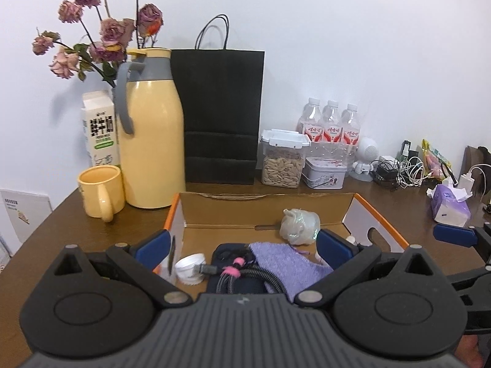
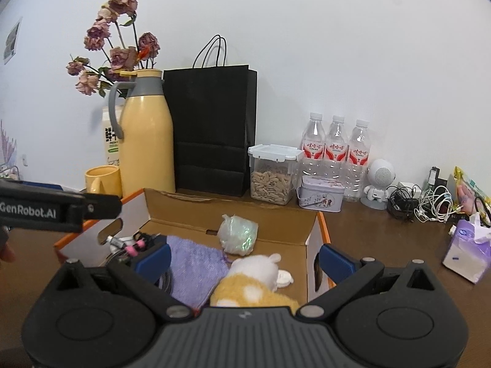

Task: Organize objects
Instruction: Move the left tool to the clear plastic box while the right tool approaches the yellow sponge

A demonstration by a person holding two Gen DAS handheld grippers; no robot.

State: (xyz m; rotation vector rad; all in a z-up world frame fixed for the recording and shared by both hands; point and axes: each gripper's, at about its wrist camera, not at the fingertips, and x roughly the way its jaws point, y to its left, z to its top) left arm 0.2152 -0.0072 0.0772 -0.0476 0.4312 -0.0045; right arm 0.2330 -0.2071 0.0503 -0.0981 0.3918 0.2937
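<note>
An open cardboard box with orange edges sits on the brown table. Inside lie a purple cloth, a bundled black cable with pink ties, a white round lid, a crumpled plastic bag and a yellow-and-white plush toy. My left gripper is open and empty over the box's near side. My right gripper is open and empty over the plush toy. The left gripper's body shows at the left of the right wrist view.
Along the wall stand a yellow thermos, a yellow mug, a milk carton, a black paper bag, a seed jar, a tin, three water bottles, a white toy robot, tangled cables and a tissue pack.
</note>
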